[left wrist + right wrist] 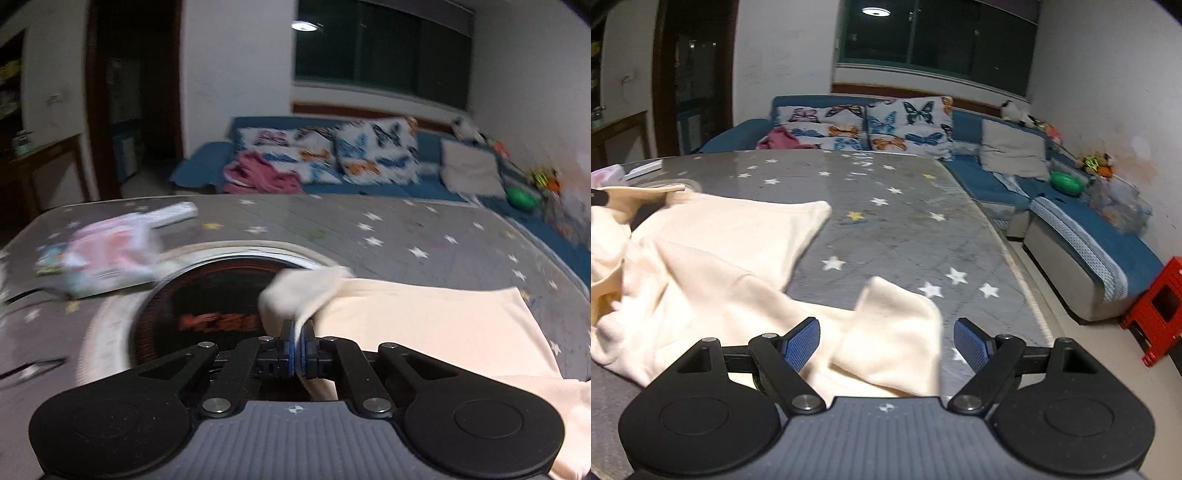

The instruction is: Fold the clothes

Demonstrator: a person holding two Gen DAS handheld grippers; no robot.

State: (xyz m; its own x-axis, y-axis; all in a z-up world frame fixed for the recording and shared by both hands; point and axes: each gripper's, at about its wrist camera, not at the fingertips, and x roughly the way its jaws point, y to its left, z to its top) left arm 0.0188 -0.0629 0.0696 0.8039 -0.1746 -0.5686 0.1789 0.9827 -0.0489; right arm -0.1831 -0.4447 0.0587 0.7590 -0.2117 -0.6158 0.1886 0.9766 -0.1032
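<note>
1. Desk (908, 236): grey top with a star print, a round dark inset (207, 295) toward its left side. Blue sofa (1067, 218) with butterfly cushions (908, 125) stood behind it.
2. Cream garment (713, 254): lay rumpled on the desk's near-left part, one flat section spread toward the centre, one end (901, 332) lying between the right gripper's fingers.
3. Left gripper (297, 349): jaws clamped on a bunched edge of the cream garment (424, 325), that edge lifted over the round inset. View was motion-blurred.
4. Right gripper (886, 341): jaws wide apart, low over the garment end, pads (801, 341) not pinching it; contact with the cloth couldn't be told.
5. Pink-and-white packet (110, 258) and white remote (173, 214): on the desk's far-left, apart from the garment.
6. Red stool (1160, 314): on the floor at the right, beside the sofa.
</note>
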